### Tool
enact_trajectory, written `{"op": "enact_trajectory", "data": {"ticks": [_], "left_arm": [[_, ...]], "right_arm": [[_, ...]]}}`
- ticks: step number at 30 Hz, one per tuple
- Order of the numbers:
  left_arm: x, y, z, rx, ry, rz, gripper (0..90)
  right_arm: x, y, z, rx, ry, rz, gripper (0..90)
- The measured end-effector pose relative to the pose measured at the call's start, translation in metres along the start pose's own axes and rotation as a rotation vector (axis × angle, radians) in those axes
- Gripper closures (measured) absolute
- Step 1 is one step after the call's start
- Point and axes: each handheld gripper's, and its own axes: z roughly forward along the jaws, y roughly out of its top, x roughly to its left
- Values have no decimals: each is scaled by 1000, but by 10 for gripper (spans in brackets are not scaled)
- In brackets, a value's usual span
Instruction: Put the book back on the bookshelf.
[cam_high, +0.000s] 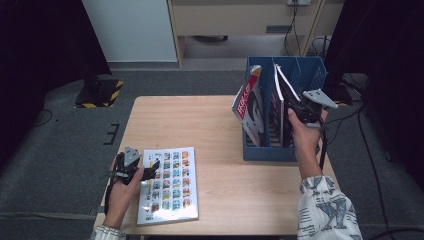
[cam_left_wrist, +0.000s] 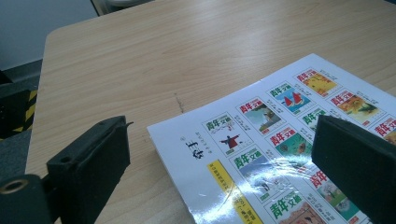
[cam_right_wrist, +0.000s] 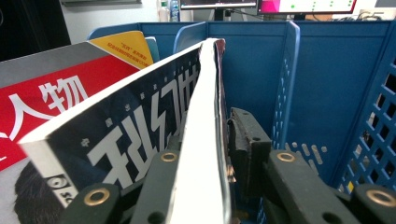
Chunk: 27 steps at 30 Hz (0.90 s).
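Right gripper (cam_right_wrist: 205, 154) jaws clamping dark magazine (cam_right_wrist: 140, 126) (in blue rack (cam_high: 310, 75)), left gripper (cam_left_wrist: 219, 158) jaws apart over booklet (cam_left_wrist: 280, 140)

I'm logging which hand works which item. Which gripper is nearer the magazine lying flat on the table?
Left. The left gripper sits at the flat magazine's left edge, jaws open astride its corner. The right gripper is across the table at the blue file rack, shut on an upright dark magazine.
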Motion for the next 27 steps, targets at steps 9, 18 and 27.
{"op": "enact_trajectory", "data": {"ticks": [9, 18, 27], "left_arm": [[0, 0, 0, -2, 1, 0, 41], [1, 0, 0, -5, 1, 1, 43], [1, 1, 0, -8, 2, 0, 43]], "right_arm": [[-5, 1, 1, 1, -37, -17, 828], [-10, 4, 2, -26, -130, 18, 835], [-8, 4, 8, -55, -177, -9, 834]]}}
